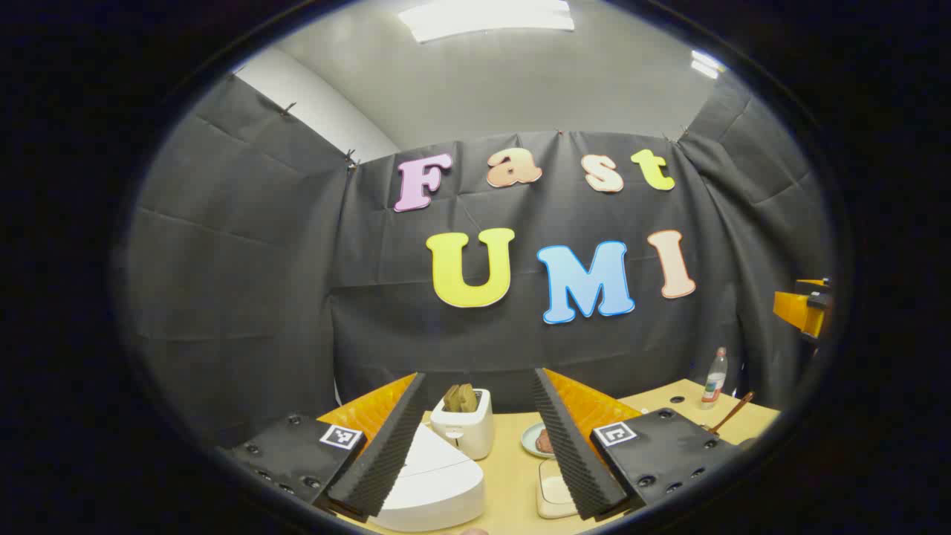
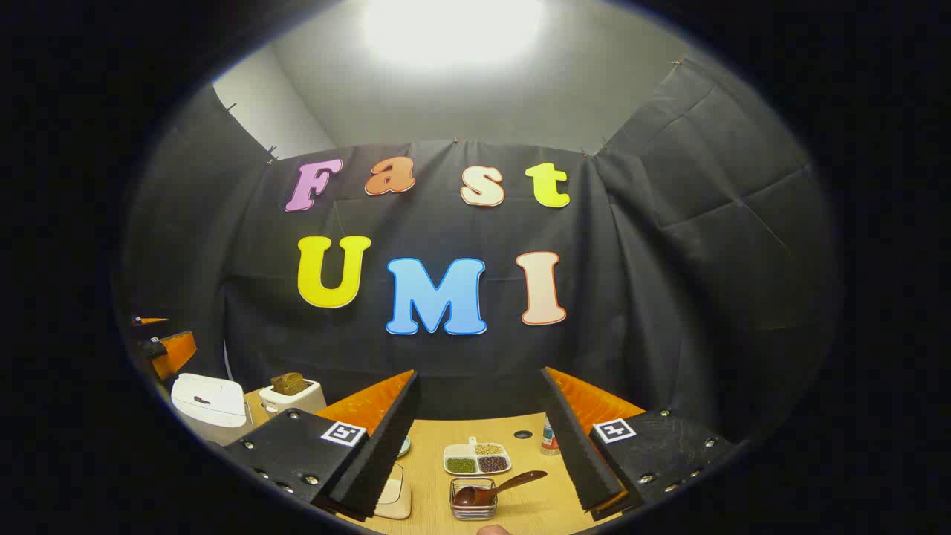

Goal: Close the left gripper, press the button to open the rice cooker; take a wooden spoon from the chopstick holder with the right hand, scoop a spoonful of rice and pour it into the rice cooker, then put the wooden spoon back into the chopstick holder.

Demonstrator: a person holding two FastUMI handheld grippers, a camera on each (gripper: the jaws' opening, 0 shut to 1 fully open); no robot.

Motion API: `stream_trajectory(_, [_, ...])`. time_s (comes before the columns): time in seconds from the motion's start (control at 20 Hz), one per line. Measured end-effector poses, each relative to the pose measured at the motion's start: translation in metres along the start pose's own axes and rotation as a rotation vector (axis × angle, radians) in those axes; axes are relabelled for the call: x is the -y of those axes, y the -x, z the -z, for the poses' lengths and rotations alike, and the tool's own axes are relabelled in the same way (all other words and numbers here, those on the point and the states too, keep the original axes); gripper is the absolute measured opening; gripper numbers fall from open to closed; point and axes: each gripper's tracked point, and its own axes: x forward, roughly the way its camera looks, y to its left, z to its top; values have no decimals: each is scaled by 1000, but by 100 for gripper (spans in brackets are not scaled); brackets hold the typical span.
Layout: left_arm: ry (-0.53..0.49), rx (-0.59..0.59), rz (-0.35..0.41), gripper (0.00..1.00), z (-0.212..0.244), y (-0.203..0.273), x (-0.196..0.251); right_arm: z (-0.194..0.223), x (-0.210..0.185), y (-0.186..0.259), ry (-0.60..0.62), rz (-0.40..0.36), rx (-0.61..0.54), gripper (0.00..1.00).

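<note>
Now we see the left gripper [image 1: 479, 438] with its jaws spread wide and holding nothing, above the closed white rice cooker [image 1: 431, 487] on the pale wooden table [image 1: 513, 468]; a white toaster with brown bread slices [image 1: 464, 422] stands just behind the cooker. Our right gripper [image 2: 479, 446] is likewise wide apart and empty, and between its fingers the brown wooden spoon [image 2: 494, 490] rests with its bowl in a small clear glass container [image 2: 473, 499], near a white divided dish of beans [image 2: 477, 458].
</note>
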Motion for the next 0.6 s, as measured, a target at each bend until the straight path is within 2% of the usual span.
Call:
stream_trajectory(0.2, [-7, 7, 1, 95, -3, 3, 2, -4, 4, 0, 5, 2, 13, 96])
stream_trajectory(0.6, [-18, 13, -15, 95, -6, 6, -1, -4, 10, 1, 10, 4, 12, 95])
